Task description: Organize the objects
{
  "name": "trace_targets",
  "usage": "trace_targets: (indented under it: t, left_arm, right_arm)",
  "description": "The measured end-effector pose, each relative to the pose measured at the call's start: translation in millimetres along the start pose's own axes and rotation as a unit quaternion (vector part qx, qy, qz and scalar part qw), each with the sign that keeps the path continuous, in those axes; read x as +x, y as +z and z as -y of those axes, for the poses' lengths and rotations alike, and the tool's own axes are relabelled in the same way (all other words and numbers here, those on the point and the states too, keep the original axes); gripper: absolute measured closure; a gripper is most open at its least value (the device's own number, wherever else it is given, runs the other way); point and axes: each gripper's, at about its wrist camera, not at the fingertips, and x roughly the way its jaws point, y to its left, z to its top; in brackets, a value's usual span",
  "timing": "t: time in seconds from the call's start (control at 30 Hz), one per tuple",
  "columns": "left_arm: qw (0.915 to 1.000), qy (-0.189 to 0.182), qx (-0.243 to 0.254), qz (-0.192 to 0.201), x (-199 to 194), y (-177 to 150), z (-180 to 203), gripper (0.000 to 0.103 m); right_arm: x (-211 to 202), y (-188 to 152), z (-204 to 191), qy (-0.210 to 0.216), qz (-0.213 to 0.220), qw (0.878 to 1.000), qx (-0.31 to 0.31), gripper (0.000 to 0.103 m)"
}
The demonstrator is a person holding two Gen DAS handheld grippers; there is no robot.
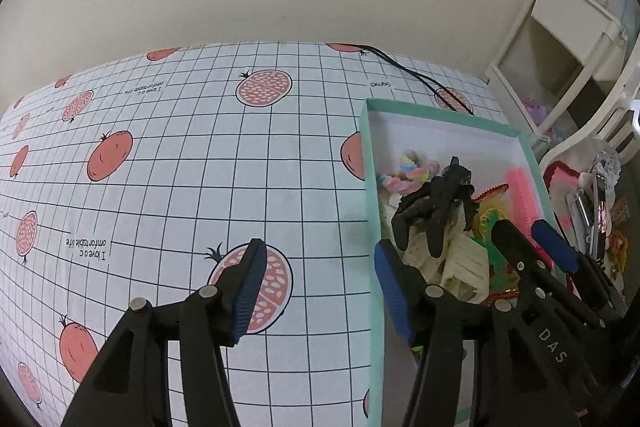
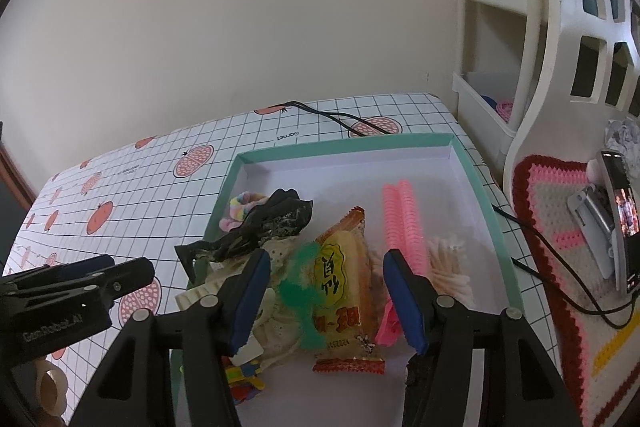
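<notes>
- right gripper point(image 2: 322, 297) spread wide, nothing pinched, hovering over the teal box point(image 2: 498, 223); snack packet point(image 2: 346, 287) sits right between its fingers, a bit below.
- green fuzzy thing point(image 2: 302, 291) overlaps the packet on the inner-left pad side; best to drop straight down and close on the packet only, or it snags.
- pink comb point(image 2: 402, 223) just beyond the right finger, white cotton swabs point(image 2: 450, 267) further right; keep that finger clear of both.
- black crumpled piece point(image 2: 266, 223) ahead-left on the cloth heap; scrunchie point(image 2: 244, 205) behind it.
- left gripper point(image 1: 320, 287) also spread, empty, straddling the box's left wall point(image 1: 370, 211), one finger over the tablecloth point(image 1: 160, 167), the other inside.
- judgement: the box is cluttered, so take items singly and lift slowly.
</notes>
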Motion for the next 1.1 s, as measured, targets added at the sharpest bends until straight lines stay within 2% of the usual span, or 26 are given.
trace_targets:
  t: [0.1,0.23,0.4,0.47,0.53,0.57,0.6,0.67,0.8,0.87,1.1]
  left_arm:
    - [1.0000,0.005,-0.002,-0.001,1,0,-1,0.037]
    - [1.0000,0.008,-0.002,-0.001,1,0,-2,0.034]
    - [0.9999,0.012,-0.003,0.008,-2,-1,-3,0.021]
    - [0.9999,0.013,-0.003,0.009,-2,-1,-4,0.021]
    - [0.9998,0.019,-0.004,0.011,-2,-1,-4,0.017]
    - [0.9997,0.021,-0.005,0.014,-3,-1,-5,0.008]
    - [0.9995,0.024,-0.005,0.019,-3,-1,-6,0.005]
    - [0.9992,0.029,-0.007,0.024,-3,0,-7,0.005]
    - [0.9990,0.032,-0.019,0.023,1,-1,-12,0.002]
    - [0.9989,0.033,-0.024,0.022,3,-1,-15,0.000]
    - [0.9989,0.038,-0.023,0.016,7,-4,-15,0.000]
  right_arm:
    - [-1,0,1,0.000,-0.001,1.000,0.001,0.040]
    - [-3,1,1,-0.001,-0.001,1.000,0.003,0.040]
    - [-8,2,1,-0.003,0.004,1.000,0.000,0.040]
    - [-8,1,2,-0.007,0.005,1.000,0.002,0.032]
    - [-8,2,5,-0.008,0.006,1.000,0.009,0.029]
    - [-8,1,5,-0.008,0.006,1.000,0.011,0.028]
    - [-7,1,6,-0.008,0.006,1.000,0.012,0.026]
    - [-6,1,7,-0.009,0.005,1.000,0.013,0.017]
    - [-4,-1,10,-0.010,0.004,1.000,0.018,0.015]
    - [-2,-1,11,-0.009,0.002,1.000,0.019,0.004]
    - [-2,-2,9,-0.010,0.001,1.000,0.015,0.000]
